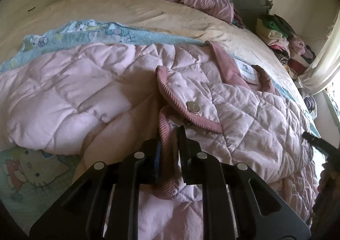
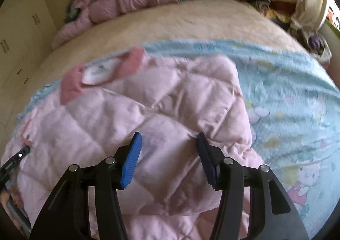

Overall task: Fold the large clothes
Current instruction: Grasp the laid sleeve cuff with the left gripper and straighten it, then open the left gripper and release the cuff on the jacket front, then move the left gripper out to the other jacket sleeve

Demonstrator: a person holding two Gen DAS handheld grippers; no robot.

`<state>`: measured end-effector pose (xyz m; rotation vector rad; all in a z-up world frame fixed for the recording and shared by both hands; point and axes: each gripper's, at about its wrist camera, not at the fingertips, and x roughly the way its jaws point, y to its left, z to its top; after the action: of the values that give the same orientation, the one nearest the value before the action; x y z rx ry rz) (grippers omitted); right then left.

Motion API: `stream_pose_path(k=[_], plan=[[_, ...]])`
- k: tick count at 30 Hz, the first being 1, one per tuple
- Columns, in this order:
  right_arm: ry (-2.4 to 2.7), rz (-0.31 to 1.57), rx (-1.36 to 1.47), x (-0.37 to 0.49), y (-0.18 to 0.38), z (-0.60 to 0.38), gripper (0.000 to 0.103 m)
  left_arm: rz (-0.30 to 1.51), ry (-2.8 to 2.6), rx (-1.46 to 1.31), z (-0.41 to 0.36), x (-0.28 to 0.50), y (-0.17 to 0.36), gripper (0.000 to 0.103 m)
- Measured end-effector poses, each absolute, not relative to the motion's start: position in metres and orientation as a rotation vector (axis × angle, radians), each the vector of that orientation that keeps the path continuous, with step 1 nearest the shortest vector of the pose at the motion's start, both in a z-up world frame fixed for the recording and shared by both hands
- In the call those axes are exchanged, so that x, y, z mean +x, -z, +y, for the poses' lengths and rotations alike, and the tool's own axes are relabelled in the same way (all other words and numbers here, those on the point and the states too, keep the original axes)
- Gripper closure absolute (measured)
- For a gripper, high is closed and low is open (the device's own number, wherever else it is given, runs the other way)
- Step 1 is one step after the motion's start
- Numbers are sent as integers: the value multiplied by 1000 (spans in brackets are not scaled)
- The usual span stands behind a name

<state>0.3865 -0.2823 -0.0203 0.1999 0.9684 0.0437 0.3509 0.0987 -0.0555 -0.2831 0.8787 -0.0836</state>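
Pink quilted jacket [image 1: 85,95] – spread on bed [image 1: 127,12]. Left gripper [image 1: 169,146] clamps its ribbed trim [image 1: 164,133]. Right gripper [image 2: 167,152] – jaws apart, holding nothing

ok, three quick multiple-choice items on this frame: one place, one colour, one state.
1. The pale pink quilted jacket lies on:
A the blue cartoon-print sheet
B a wooden floor
C a chair

2. The jacket's ribbed trim is:
A green
B dusty pink
C black

3. The left gripper is:
A wide open
B shut on the trim
C out of view

Key: 1 A, sheet shows around the jacket. 2 B, darker pink ribbing along the edge. 3 B, jaws pinch the ribbed edge; the right gripper stands open above the jacket.
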Motion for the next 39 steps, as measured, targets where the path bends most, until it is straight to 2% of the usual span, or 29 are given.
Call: stream_pose_path(k=[4,12,15,16,17,18,20,21,22,23,25,39], plan=[[-54,1010,227,394,44,-290,50,894,87,-276,96,350,61,92],[-42,1003,220,395,54,-288,49,913,83,-263,93,351,68,87],[-48,985,218,389,51,-284,43,915,66,-256,90,347,62,82],[-49,986,224,387,50,-284,40,913,62,-250,90,345,59,75],[-54,981,235,384,45,-283,28,907,61,-247,90,341,56,65],[-68,966,253,379,39,-282,15,904,64,-252,91,338,53,61],[-77,934,271,370,29,-279,7,899,60,-262,94,332,47,44],[-82,922,278,366,24,-278,6,896,62,-263,95,329,44,41],[-99,911,288,360,17,-275,6,891,60,-266,97,326,41,33],[-113,905,295,356,12,-272,6,884,50,-271,99,322,37,18],[-133,899,303,349,3,-266,6,865,38,-283,102,315,30,9],[-196,813,300,312,-74,-218,6,819,-18,-319,139,270,-5,9]])
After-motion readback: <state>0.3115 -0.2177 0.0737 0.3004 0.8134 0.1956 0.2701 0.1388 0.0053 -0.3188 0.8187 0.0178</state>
